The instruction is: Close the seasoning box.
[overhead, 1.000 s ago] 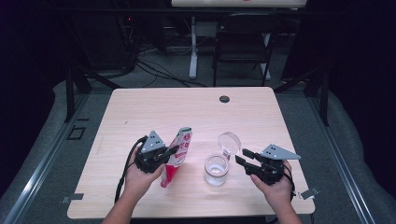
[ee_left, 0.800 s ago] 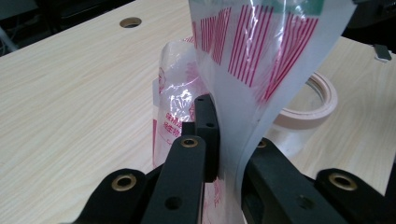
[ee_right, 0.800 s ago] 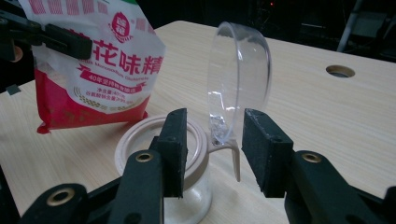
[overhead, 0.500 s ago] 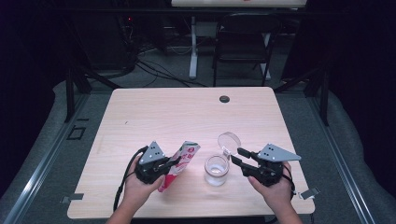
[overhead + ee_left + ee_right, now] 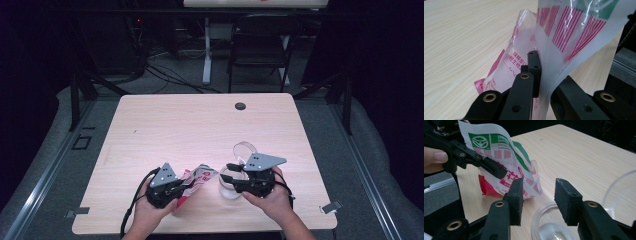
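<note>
While the left gripper [image 5: 534, 75] is clamping the bag [image 5: 564, 32] between its jaws, the right gripper [image 5: 537, 200] is hovering with jaws apart over the jar [image 5: 549, 225]. Pouring is seemingly starting; next, tip the bag's mouth over the jar.

left gripper [image 5: 176, 189]: jaws clamped, tilted | right gripper [image 5: 537, 201]: jaws parted, level

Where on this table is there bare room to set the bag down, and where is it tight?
Free: the table's whole far half, between its black grommet and the grippers, plus the left side beyond the left gripper. Crowded: the near edge, where the red-and-white plastic bag, clear jar, its lid and the right gripper bunch together.
</note>
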The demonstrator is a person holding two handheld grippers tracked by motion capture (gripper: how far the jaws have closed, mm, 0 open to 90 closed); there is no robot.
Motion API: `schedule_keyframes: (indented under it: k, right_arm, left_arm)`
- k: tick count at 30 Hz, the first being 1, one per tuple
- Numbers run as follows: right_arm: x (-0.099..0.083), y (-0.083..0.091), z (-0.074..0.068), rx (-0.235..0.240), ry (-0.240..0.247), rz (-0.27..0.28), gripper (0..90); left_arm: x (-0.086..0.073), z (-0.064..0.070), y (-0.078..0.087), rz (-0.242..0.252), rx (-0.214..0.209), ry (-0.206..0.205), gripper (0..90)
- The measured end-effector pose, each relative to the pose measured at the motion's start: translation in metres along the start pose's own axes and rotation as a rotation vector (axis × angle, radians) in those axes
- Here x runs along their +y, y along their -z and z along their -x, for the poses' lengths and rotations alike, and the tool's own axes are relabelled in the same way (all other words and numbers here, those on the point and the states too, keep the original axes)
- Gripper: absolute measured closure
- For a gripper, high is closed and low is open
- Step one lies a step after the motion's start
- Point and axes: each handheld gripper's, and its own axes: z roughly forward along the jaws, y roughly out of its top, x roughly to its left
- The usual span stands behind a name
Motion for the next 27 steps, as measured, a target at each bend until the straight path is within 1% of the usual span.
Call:
schedule_keyframes:
  k: [3,5,9,10,13,16,18,19,21,24,26,27]
  right_arm:
    - [0.002,-0.011,-0.002,0.022,0.009,-0.011,58.9]
    - [0.004,-0.017,-0.003,0.035,0.015,-0.019,59.5]
    - [0.005,-0.028,-0.007,0.056,0.029,-0.036,62.9]
    - [0.005,-0.030,-0.008,0.062,0.034,-0.035,64.5]
    - [0.005,-0.035,-0.012,0.076,0.045,-0.045,67.9]
    - [0.004,-0.038,-0.014,0.082,0.055,-0.062,68.2]
    - [0.003,-0.040,-0.015,0.078,0.059,-0.068,69.2]
    - [0.003,-0.040,-0.016,0.072,0.068,-0.078,70.9]
    - [0.003,-0.041,-0.016,0.071,0.077,-0.079,73.5]
    - [0.002,-0.042,-0.016,0.076,0.077,-0.083,75.5]
    - [0.002,-0.042,-0.016,0.074,0.077,-0.087,80.8]
    - [0.002,-0.042,-0.016,0.080,0.077,-0.088,83.3]
  left_arm:
    - [-0.003,0.000,0.000,-0.003,-0.007,0.011,90.0]
    - [-0.006,0.000,-0.001,-0.006,-0.013,0.026,90.0]
    - [-0.009,0.000,-0.001,-0.011,-0.012,0.025,89.5]
    - [-0.010,0.001,-0.002,-0.009,-0.013,0.031,89.3]
    - [-0.011,0.002,-0.002,-0.008,-0.010,0.027,89.3]
    - [-0.012,0.004,-0.002,-0.004,-0.008,0.030,89.2]
    - [-0.013,0.004,-0.002,-0.008,-0.009,0.032,89.0]
    - [-0.013,0.004,-0.002,-0.005,-0.009,0.032,88.9]
    - [-0.013,0.003,-0.002,-0.006,-0.016,0.037,88.7]
    - [-0.014,0.003,-0.001,-0.003,-0.017,0.041,88.5]
    - [-0.014,0.003,-0.002,-0.004,-0.015,0.041,88.5]
    - [-0.014,0.003,-0.002,-0.003,-0.014,0.043,88.5]
